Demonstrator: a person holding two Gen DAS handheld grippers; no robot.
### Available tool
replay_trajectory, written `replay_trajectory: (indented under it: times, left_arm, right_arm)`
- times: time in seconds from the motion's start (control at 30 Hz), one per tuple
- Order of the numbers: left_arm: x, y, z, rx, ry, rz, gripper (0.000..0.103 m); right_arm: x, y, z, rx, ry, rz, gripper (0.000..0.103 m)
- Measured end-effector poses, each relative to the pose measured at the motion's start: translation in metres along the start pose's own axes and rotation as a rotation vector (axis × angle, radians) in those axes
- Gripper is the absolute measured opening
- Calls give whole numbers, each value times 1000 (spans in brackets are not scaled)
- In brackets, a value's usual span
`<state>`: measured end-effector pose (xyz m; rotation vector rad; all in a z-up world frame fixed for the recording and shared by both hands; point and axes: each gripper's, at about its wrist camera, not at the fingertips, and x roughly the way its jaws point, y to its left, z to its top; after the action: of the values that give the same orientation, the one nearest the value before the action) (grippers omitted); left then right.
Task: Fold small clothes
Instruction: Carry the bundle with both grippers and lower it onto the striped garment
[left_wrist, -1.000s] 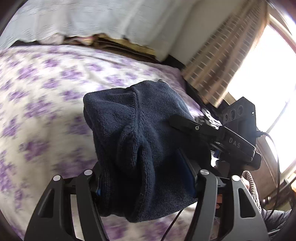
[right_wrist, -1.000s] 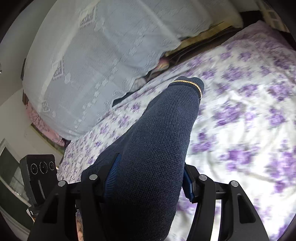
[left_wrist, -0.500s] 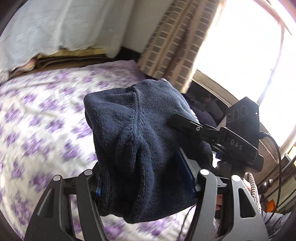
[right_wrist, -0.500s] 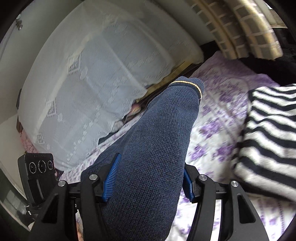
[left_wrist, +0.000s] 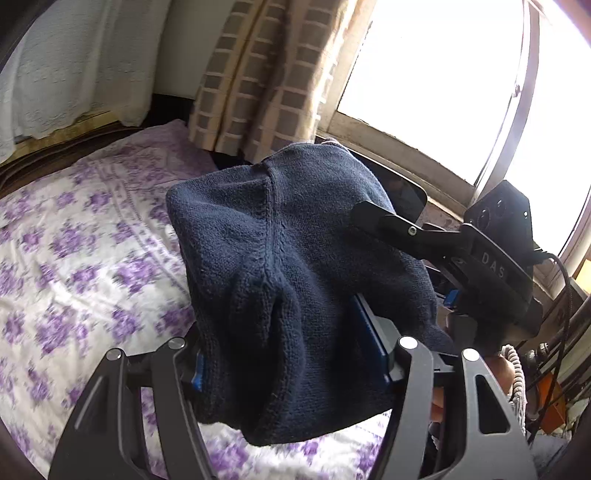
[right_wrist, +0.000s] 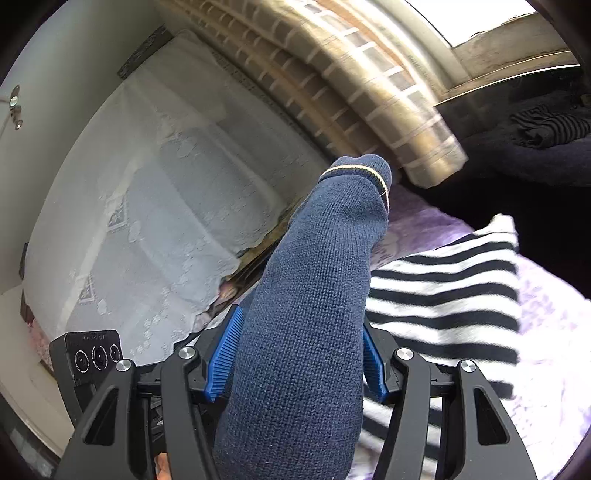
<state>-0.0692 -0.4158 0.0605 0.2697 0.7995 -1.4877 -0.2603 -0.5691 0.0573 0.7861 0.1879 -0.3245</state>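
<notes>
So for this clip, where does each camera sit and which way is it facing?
Left wrist: on the left gripper, looking along its fingers at the navy knit garment it holds, over the floral bedsheet toward the curtain and window; the right gripper's body and a hand show at right.
Right wrist: on the right gripper, facing the white lace cover and a striped garment; its fingers clamp the same navy knit.
Shared: garment, bedsheet, curtain.

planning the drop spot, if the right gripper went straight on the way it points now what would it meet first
Probably the checked curtain: the right gripper, shut on the navy knit garment, aims at its lower edge above the bed. Depth is unclear; the striped garment lies lower right, off that line.
</notes>
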Motion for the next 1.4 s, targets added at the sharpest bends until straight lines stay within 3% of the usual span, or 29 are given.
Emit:
replay_trajectory:
  times: [0.27,0.43,0.5,0.6,0.73,0.9,1.03,1.17,1.27,1.33,1.4]
  left_arm:
    - [58,-9,0,38,53,-3,61]
    - [90,-1,-10,63,93,49,64]
    - [99,10,-19,43,107,70,76]
    - [108,25,-20,-21,115,23,82]
    - [109,22,-25,23,97,45,83]
    - [103,21,-27,5,79,51,83]
    - [84,15,-23,19,68,81,83]
    - [58,22,-17,-2,-10,156,91]
    - [63,33,-10,-29,19,221,93]
    - [75,34,-13,-11,65,267,98]
    - [88,30,-20,24,101,295,99]
  right_arm:
    - [3,-57,14,38,-3,-56,59]
    - [18,-93,5,76,28,-104,55]
    - [28,-114,-3,104,52,-127,53]
    - [31,-136,-9,157,38,-71,54]
    - [33,-135,-12,136,31,-81,54]
    - [30,-133,-10,128,34,-79,55]
    - [17,-122,-6,133,33,-131,57]
    - [-10,-91,-13,-13,1,-224,58]
    - [-22,-75,-26,-128,-3,-295,59]
    - [-25,-70,-33,-182,-6,-355,65]
    - [-23,-79,-38,-165,-2,-374,78]
